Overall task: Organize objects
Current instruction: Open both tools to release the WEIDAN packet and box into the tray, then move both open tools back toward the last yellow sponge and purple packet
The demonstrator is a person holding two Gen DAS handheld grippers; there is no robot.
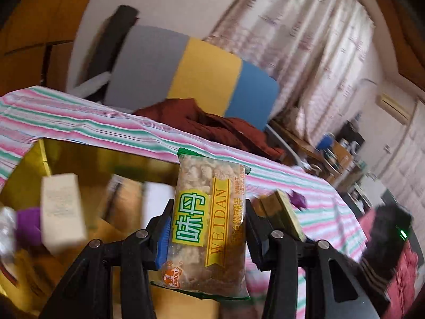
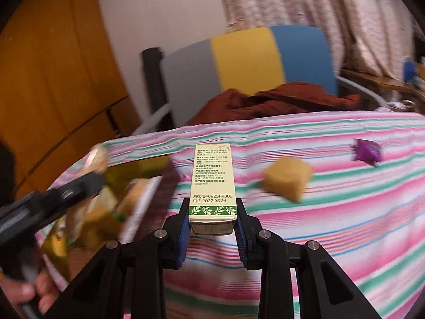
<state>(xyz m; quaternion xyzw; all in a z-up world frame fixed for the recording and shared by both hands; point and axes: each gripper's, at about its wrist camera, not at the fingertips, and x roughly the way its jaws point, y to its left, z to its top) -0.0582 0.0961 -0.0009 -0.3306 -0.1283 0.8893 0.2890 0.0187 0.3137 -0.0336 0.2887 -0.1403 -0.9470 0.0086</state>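
Two grips: left gripper (image 1: 208,228) pinches light, crushable snack packet (image 1: 209,220) mid-body, right gripper (image 2: 212,220) clamps stiff carton (image 2: 212,180) at its 6 o'clock end.

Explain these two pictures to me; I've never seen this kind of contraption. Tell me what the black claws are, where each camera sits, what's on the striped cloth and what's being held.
There is no robot here. A person holds a two-finger gripper in each hand, and a wide-angle camera on each one looks forward along its fingers.

The left camera's picture shows the left gripper clamped on a snack packet, above a gold tray with boxes in it.

The right camera's picture shows the right gripper clamped on a small cream box. The left gripper and the hand holding it appear blurred at the left edge.

Both look over a table with a striped cloth. A tan block and a purple wrapped sweet lie on it. Behind stands a chair with red cloth.
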